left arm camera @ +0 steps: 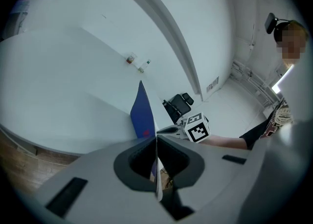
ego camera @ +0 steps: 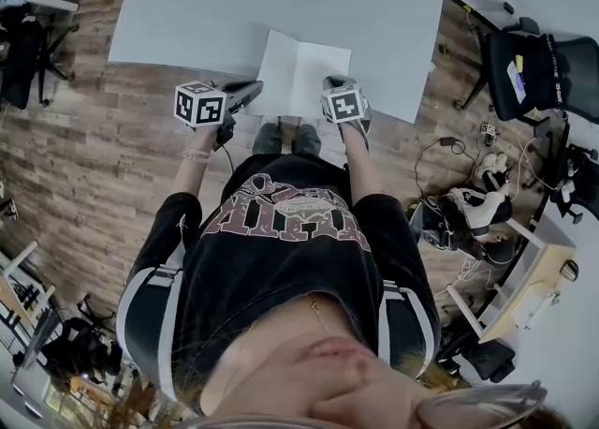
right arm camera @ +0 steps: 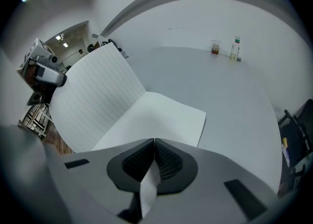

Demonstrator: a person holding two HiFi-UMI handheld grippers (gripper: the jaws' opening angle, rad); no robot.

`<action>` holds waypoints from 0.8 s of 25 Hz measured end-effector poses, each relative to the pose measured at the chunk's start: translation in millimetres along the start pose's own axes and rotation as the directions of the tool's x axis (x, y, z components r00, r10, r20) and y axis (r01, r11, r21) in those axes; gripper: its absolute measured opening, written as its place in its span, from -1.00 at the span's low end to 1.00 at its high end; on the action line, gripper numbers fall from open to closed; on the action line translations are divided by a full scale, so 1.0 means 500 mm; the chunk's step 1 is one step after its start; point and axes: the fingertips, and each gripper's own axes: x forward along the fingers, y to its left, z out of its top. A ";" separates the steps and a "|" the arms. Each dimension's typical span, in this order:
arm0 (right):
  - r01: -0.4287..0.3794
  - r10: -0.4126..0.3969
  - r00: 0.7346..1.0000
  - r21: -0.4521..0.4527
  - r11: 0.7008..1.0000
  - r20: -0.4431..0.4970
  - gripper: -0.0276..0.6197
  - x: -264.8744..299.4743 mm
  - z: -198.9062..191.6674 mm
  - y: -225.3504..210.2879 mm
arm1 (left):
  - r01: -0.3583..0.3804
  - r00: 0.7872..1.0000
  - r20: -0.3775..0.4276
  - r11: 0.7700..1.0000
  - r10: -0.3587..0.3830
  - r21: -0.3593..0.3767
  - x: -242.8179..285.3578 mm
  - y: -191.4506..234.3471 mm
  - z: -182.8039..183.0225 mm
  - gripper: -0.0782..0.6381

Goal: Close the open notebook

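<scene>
**Position of the workpiece.** The open notebook with white lined pages and a blue cover (ego camera: pixel 298 76) is lying at the near edge of the light grey table (ego camera: pixel 187 6), directly in front of the person.

**Left tong.** The left gripper (left arm camera: pixel 156 140) is clamping its jaws narrowly on the thin left half of the notebook, which is passing edge-on between the pads. The blue cover (left arm camera: pixel 142 113) is standing steeply up off the table beyond the jaws. This grip at the free edge, far from the fold, appears chosen so that the half can be swung about the spine like a hinge.

**Right tong.** The right gripper (right arm camera: pixel 154 142) is pinching the near edge of the white right-hand page (right arm camera: pixel 161 120); a strip of paper is showing between its closed jaws. The rest of that page is lying flat on the table. This hold is probably acting as an anchor, stopping the book from sliding or lifting while the other half is turning.

**Orientation.**
- The spine is running from the near table edge away from the person, tilted slightly in the head view.
- Each leaf is longer along the spine than across it, so the long axis is following the spine.
- The lined left leaf (right arm camera: pixel 93 96) is facing rightward, toward the flat page.
</scene>
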 end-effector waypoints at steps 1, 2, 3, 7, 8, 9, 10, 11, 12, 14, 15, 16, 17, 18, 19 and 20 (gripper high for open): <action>-0.001 0.001 1.000 -0.002 1.000 0.000 -0.85 0.000 0.001 0.000 | 0.006 1.000 -0.001 1.000 -0.006 0.006 0.004 -0.007 0.002 -0.63; -0.002 0.002 1.000 -0.002 1.000 0.000 -0.85 -0.001 0.001 -0.001 | 0.012 1.000 -0.001 1.000 -0.012 0.011 0.009 -0.014 0.005 -0.63; -0.005 0.005 1.000 0.000 1.000 0.001 -0.85 0.000 0.000 -0.001 | 0.018 1.000 -0.002 1.000 -0.018 0.014 0.013 -0.021 0.006 -0.63; -0.012 0.012 1.000 0.009 1.000 -0.008 -0.85 -0.005 -0.006 -0.004 | 0.035 0.999 -0.004 0.999 -0.035 0.025 0.031 -0.045 0.007 -0.63; -0.014 0.014 1.000 0.010 1.000 -0.009 -0.85 -0.007 -0.007 -0.005 | 0.039 0.999 -0.004 0.999 -0.038 0.027 0.035 -0.050 0.008 -0.63; -0.015 0.015 1.000 0.010 1.000 -0.007 -0.85 -0.007 -0.006 -0.005 | 0.042 0.999 -0.004 0.999 -0.042 0.028 0.039 -0.053 0.008 -0.63; -0.017 0.017 1.000 0.011 1.000 -0.005 -0.85 -0.007 -0.006 -0.005 | 0.045 0.999 -0.003 0.999 -0.045 0.029 0.043 -0.057 0.009 -0.63; -0.018 0.018 1.000 0.011 1.000 -0.003 -0.85 -0.007 -0.006 -0.005 | 0.049 0.999 -0.003 0.998 -0.049 0.029 0.047 -0.060 0.009 -0.63; -0.019 0.019 1.000 0.011 1.000 0.000 -0.85 -0.007 -0.006 -0.005 | 0.053 0.999 -0.003 0.998 -0.053 0.028 0.052 -0.063 0.009 -0.63; -0.023 0.023 1.000 0.012 1.000 0.007 -0.85 -0.008 -0.007 -0.006 | 0.061 0.998 -0.003 0.998 -0.061 0.028 0.062 -0.070 0.008 -0.63; -0.027 0.027 1.000 0.015 1.000 0.011 -0.85 -0.008 -0.008 -0.007 | 0.065 0.998 -0.004 0.998 -0.064 0.028 0.069 -0.074 0.007 -0.63; -0.033 0.033 0.999 0.019 0.999 0.013 -0.85 -0.009 -0.009 -0.008 | 0.069 0.998 -0.006 0.997 -0.068 0.027 0.075 -0.078 0.006 -0.63; -0.040 0.040 0.999 0.024 0.999 0.016 -0.85 -0.009 -0.009 -0.008 | 0.073 0.997 -0.008 0.997 -0.073 0.027 0.080 -0.081 0.006 -0.63; -0.048 0.047 0.999 0.029 0.998 0.021 -0.85 -0.010 -0.009 -0.008 | 0.078 0.997 -0.010 0.997 -0.078 0.026 0.086 -0.085 0.005 -0.63; -0.056 0.055 0.998 0.035 0.998 0.027 -0.85 -0.010 -0.007 -0.007 | 0.083 0.997 -0.011 0.996 -0.083 0.025 0.091 -0.087 0.005 -0.63; -0.063 0.061 0.998 0.040 0.997 0.031 -0.85 -0.011 -0.006 -0.006 | 0.088 0.996 -0.011 0.996 -0.088 0.023 0.096 -0.090 0.004 -0.63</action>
